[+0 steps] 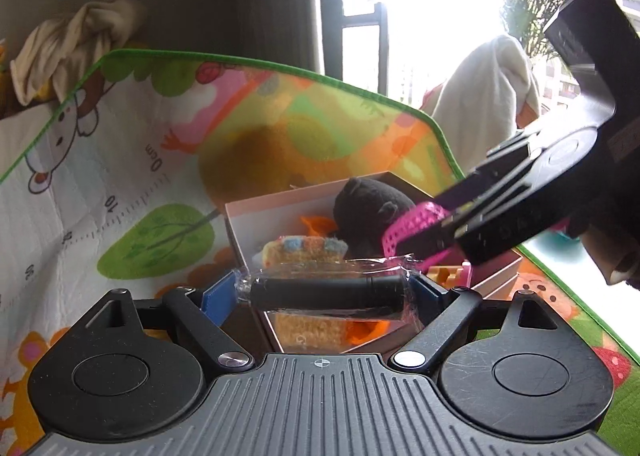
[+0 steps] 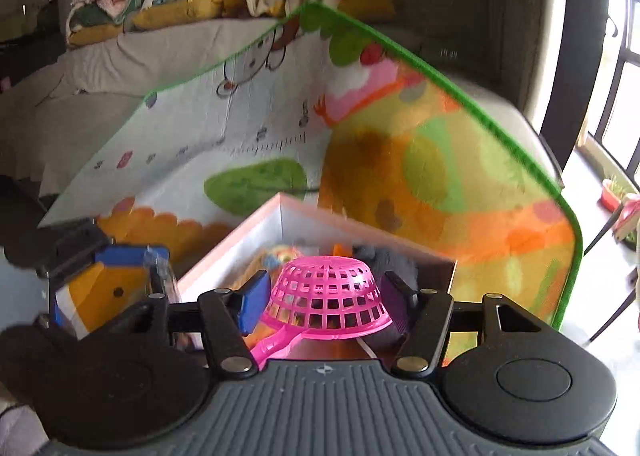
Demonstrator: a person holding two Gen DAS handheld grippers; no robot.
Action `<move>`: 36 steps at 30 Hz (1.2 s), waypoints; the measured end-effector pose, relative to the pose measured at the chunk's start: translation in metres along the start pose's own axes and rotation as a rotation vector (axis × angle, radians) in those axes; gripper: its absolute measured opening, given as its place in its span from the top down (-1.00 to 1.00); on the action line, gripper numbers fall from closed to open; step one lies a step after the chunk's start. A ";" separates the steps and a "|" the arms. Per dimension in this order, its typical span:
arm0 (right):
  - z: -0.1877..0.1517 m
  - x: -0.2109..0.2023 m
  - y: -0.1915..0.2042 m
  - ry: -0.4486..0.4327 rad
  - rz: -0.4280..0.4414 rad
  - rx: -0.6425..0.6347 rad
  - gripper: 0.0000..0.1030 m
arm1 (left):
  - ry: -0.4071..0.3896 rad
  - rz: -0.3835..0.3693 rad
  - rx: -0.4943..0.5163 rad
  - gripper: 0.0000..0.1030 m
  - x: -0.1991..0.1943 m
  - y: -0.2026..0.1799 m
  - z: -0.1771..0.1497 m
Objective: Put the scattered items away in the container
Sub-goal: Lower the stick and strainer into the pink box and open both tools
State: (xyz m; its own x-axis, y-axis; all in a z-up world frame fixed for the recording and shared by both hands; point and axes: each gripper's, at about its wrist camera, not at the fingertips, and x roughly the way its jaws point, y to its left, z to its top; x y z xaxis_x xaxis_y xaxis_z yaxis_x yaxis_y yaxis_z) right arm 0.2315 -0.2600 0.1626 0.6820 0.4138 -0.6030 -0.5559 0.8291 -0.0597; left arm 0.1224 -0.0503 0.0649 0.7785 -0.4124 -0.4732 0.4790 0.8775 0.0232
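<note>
1. Gripping a black cylinder [image 1: 326, 292] wrapped in clear plastic, the left gripper [image 1: 324, 290] holds it crosswise btwn its blue pads, over the near edge of the pink box [image 1: 256, 215].
2. Right gripper [image 2: 324, 292] has a pink strainer [image 2: 330, 292] upside down btwn its jaws, over the box; pads look closed on the bowl, right pad partly hidden.
3. Box holds a black plush [image 1: 368, 211], a knitted toy [image 1: 304, 250], orange bits; the cylinder and grippers cover the rest.
4. Box sits on a play mat [image 1: 120, 183]; window glare washes out the bkgd.
</note>
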 end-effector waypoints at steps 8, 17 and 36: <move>0.006 0.038 -0.020 0.019 -0.034 0.055 -0.62 | -0.063 0.027 0.032 -0.81 0.014 -0.006 0.015; -0.026 0.037 -0.076 0.166 -0.017 0.306 -0.72 | -0.014 0.078 0.087 -0.91 0.032 -0.011 0.015; 0.001 0.094 0.056 0.278 0.254 0.211 -0.93 | 0.070 -0.025 -0.272 -1.00 -0.060 0.050 -0.054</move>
State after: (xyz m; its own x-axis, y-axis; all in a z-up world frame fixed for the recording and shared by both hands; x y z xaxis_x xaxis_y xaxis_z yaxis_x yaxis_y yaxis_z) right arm 0.2647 -0.1743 0.1033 0.3664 0.5216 -0.7705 -0.5602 0.7849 0.2649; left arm 0.0778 0.0319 0.0473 0.7332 -0.4256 -0.5303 0.3645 0.9044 -0.2218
